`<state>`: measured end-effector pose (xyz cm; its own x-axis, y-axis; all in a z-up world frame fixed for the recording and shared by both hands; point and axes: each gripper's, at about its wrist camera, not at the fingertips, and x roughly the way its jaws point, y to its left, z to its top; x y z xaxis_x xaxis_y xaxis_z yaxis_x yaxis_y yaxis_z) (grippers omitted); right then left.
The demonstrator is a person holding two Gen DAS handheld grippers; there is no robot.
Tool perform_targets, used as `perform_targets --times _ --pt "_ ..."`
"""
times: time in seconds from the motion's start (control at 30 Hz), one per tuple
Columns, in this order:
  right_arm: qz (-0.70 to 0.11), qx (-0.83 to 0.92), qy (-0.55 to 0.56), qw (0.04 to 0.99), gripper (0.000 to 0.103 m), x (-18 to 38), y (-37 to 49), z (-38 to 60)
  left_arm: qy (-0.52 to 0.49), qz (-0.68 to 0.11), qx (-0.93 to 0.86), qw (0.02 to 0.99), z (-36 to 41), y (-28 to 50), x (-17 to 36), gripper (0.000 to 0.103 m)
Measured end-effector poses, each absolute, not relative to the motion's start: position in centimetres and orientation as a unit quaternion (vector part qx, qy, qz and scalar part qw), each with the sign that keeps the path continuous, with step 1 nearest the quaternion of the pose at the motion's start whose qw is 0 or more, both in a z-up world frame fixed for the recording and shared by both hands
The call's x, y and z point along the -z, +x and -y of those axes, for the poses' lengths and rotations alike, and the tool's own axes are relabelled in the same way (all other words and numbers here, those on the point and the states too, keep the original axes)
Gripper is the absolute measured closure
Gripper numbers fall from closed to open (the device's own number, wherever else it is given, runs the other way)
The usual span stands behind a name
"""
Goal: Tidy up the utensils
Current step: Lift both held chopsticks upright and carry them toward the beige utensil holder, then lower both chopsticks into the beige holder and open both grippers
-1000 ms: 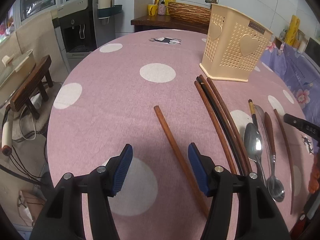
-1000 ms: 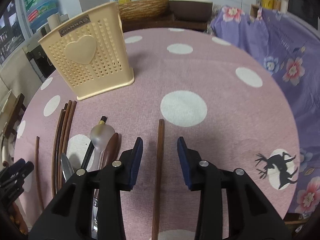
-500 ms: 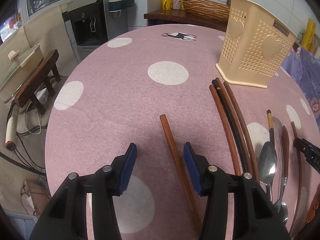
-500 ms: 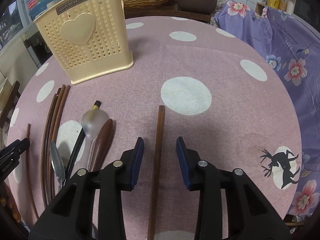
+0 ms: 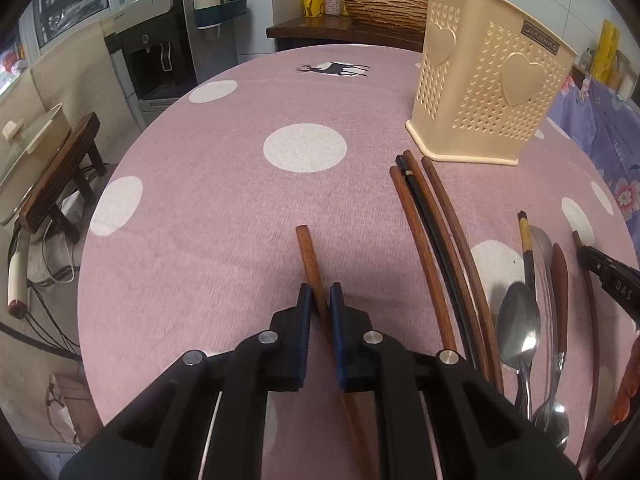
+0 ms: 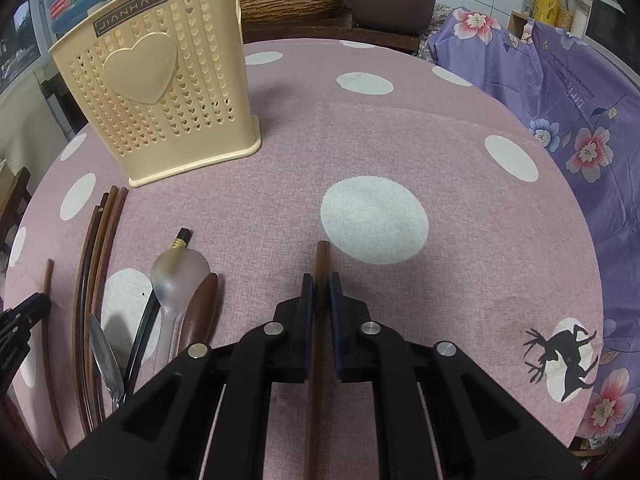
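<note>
Left chopstick: a reddish-brown wooden stick (image 5: 310, 258) lying on the pink cloth, its far end pointing away and a little left; the near part runs under the tool.
Left gripper (image 5: 319, 300): closed down on that stick, blue pads pressed to either side of it, low over the cloth.
Right chopstick: a darker brown stick (image 6: 321, 260) lying straight ahead on the cloth, its far tip just at the edge of a large white dot (image 6: 374, 219).
Right gripper (image 6: 319, 292): narrowed onto this stick, one pad against each side.
Bundle of sticks: three long brown ones and a black one (image 5: 434, 236) side by side, to the right of the left-hand stick, their far ends near the holder's base.
Spoons: a metal spoon (image 5: 518, 322), a clear plastic spoon (image 6: 179, 276) and a brown wooden one (image 6: 200, 312) lie close together, with a black, gold-banded chopstick (image 6: 181, 240) poking out beyond them.
Lone thin stick (image 6: 48, 320): at the left edge of the right wrist view, apart from the bundle.
Holder: a cream plastic basket (image 6: 160, 92) with heart cut-outs, upright at the back of the table, well apart from both grippers.
Table: round, covered in pink cloth (image 5: 224, 216) with white dots and a deer print.
Surroundings: purple flowered fabric (image 6: 568, 92) to the right, a water dispenser (image 5: 160, 52) to the left.
</note>
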<state>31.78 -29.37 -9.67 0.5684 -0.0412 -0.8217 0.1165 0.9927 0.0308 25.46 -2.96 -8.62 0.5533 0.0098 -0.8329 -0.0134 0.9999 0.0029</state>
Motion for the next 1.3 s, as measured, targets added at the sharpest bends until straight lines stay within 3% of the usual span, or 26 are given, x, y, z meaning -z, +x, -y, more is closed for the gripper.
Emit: perform_targets --times 0.33,0.8,1.3 --pt "-0.440 0.016 0.063 0.896 0.095 8.7 31.6 29.7 -0.016 -0.475 0.009 0.880 2.6 27.5 8.2 0.095" --pt "-0.303 -0.029 0.079 0.949 0.095 -4.9 26.0 30.9 -0.029 -0.315 0.067 0.946 2.3 23.9 -6.6 0.095" --pt "-0.263 -0.027 0.030 0.964 0.096 -9.6 24.4 29.8 -0.044 -0.285 0.080 0.954 0.7 24.0 -9.6 0.095"
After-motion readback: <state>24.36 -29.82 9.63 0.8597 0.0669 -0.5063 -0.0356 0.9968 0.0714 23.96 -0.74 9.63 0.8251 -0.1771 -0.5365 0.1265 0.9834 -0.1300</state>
